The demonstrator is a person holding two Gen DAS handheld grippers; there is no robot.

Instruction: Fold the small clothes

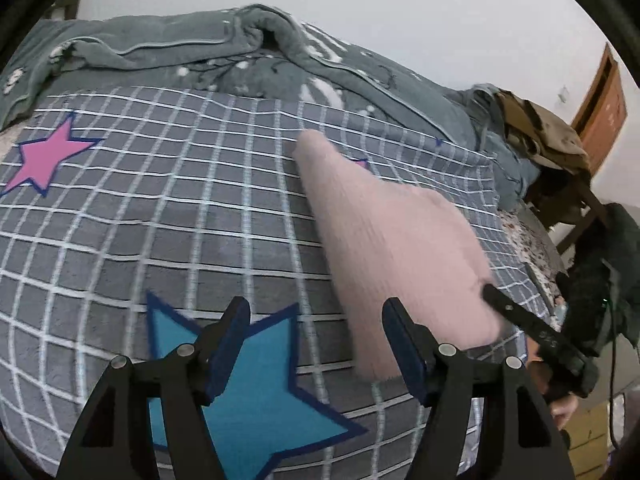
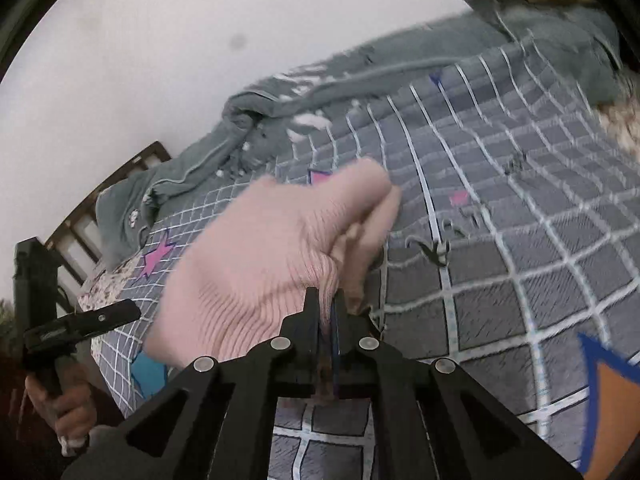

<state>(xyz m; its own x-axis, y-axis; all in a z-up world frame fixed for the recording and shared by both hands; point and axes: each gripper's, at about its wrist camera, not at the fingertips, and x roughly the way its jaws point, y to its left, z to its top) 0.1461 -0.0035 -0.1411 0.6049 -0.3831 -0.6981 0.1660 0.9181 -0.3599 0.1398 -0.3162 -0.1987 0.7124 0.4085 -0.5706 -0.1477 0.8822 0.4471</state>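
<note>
Right claw (image 2: 329, 300), low centre of its frame, is clamped on an edge of the pink knit garment (image 2: 256, 272), lifting it above the checked bedspread (image 2: 480, 280). Left claw (image 1: 316, 344) gapes wide over a blue star (image 1: 256, 392), gripping nothing; a grey quilt (image 1: 168, 40) lies bunched farther back.

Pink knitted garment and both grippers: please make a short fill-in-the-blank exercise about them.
1. The right gripper is shut on the ____ knitted garment.
2. The left gripper is ____ and holds nothing.
3. Below the left gripper, the checked blanket shows a ____ star.

Missing words: pink; open; blue
</note>
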